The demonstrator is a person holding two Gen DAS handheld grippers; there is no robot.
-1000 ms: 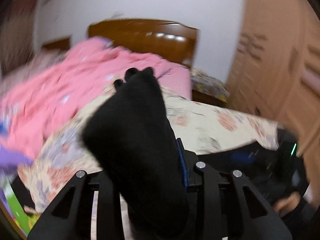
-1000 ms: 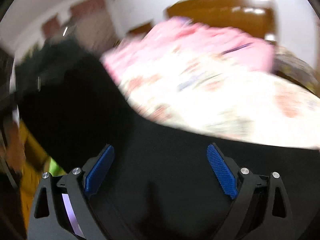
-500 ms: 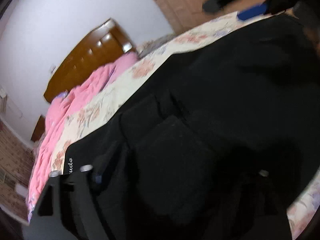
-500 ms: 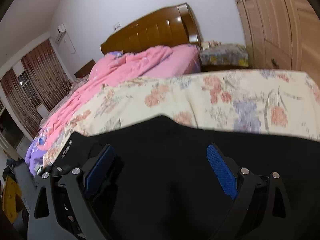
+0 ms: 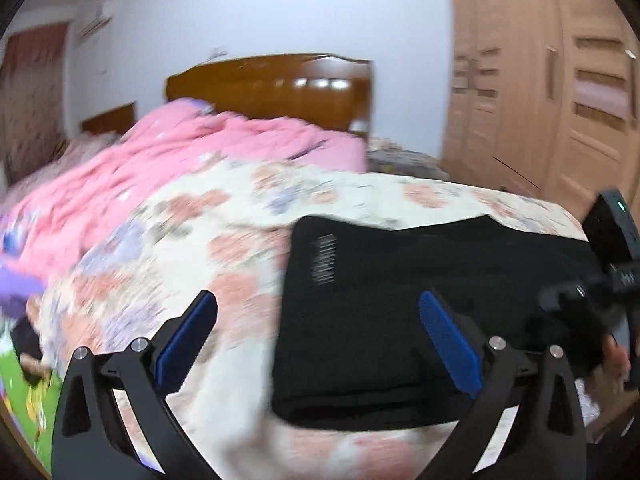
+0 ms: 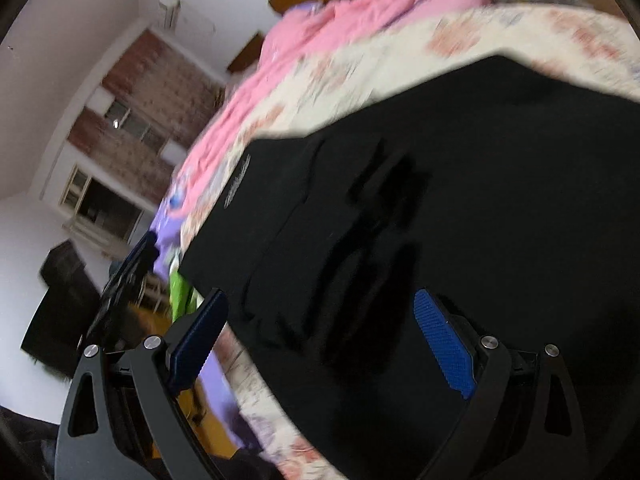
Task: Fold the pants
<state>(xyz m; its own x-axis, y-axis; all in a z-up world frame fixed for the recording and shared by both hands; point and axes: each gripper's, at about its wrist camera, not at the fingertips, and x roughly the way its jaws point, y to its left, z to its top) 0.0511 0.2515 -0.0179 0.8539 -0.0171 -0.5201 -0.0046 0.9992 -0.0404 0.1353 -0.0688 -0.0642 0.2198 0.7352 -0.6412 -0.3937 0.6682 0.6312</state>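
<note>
The black pants [image 5: 400,300] lie folded flat on the floral bedsheet [image 5: 224,216], white lettering [image 5: 323,258] near their left edge. My left gripper [image 5: 318,340] hovers over that left edge with its jaws opening wide; the blue pads press on nothing. In the tilted right wrist view the pants [image 6: 460,200] fill the middle and right. My right gripper [image 6: 320,340] hangs just above their near part, its jaws closing slightly but still far apart, cloth beneath them and not pinched.
A crumpled pink quilt [image 5: 160,168] covers the far left of the bed before a wooden headboard [image 5: 272,88]. A wooden wardrobe [image 5: 552,92] stands right. The right gripper's black housing [image 5: 612,240] shows at the right edge. Purple cloth [image 6: 168,232] hangs off the bed's corner.
The left gripper let go of the black pant leg it held up and opened wide. The pants now lie folded on the sheet. The right wrist view has rolled and dropped closer.
</note>
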